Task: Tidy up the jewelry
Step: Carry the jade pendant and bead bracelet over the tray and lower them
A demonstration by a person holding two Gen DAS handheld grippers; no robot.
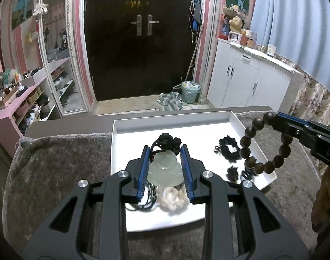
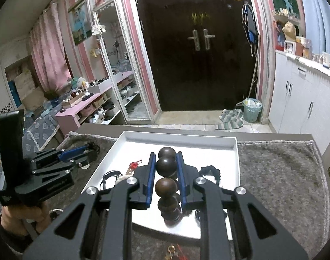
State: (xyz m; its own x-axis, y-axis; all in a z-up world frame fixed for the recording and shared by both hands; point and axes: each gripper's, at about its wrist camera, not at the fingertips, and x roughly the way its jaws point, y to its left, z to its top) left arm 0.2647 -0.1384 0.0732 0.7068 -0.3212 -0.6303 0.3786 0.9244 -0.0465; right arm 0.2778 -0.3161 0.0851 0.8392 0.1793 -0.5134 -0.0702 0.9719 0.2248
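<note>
Over the white tray (image 1: pixel 121 127) on the table, left gripper (image 1: pixel 166 151) is clamping a pale green pendant (image 1: pixel 166 170) w/ black cord, fingers squeezing it from both sides. Right gripper (image 2: pixel 166 158) is gripping a dark wooden bead bracelet (image 2: pixel 166 166), hanging above the tray's right side. Black hair ties (image 1: pixel 229 147) are lying in the tray btw.

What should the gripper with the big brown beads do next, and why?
Probably lower the bead bracelet onto a bare patch of the white tray and let go. The right gripper is shut on it, holding it in the air above the tray, where black hair ties already lie. The left gripper is busy holding a pale jade pendant.
</note>
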